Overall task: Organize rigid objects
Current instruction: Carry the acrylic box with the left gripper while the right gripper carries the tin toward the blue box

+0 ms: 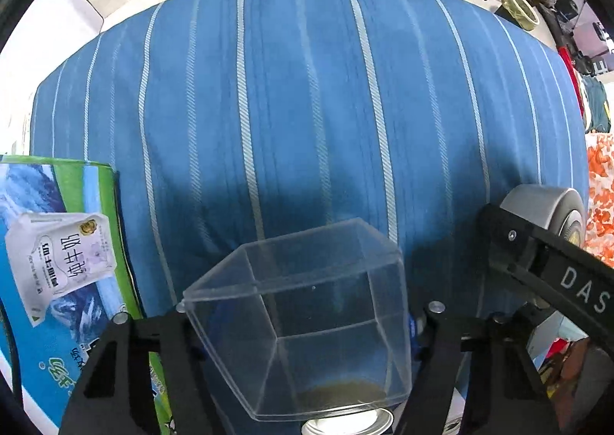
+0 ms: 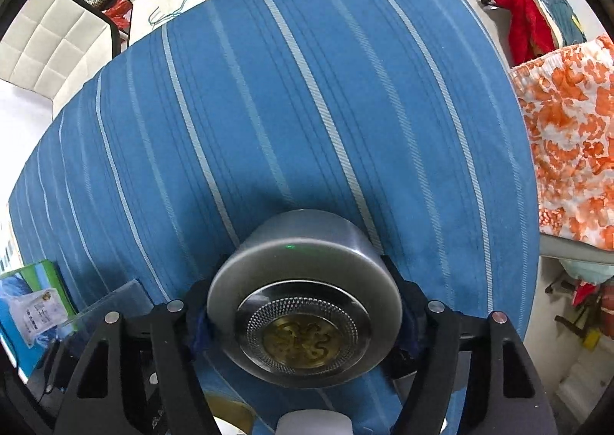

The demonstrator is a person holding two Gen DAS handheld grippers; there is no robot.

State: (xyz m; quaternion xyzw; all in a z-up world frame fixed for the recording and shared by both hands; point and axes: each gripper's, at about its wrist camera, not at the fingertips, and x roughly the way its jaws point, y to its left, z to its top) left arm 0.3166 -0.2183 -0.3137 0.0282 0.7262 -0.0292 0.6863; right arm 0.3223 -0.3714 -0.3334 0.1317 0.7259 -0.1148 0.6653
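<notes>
Left wrist view is showing the left gripper [image 1: 303,314] clamping a clear plastic box [image 1: 303,323] above the striped blue cloth [image 1: 307,109], while the right gripper [image 2: 303,314] is squeezing a round metal tin [image 2: 303,304] over it, so both are needing level, gentle lowering.

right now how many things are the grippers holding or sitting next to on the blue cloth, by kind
clear plastic box: 1, held in the left gripper
round metal tin: 1, held in the right gripper
milk carton case: 1, at the left edge of the striped blue cloth
total: 3
</notes>
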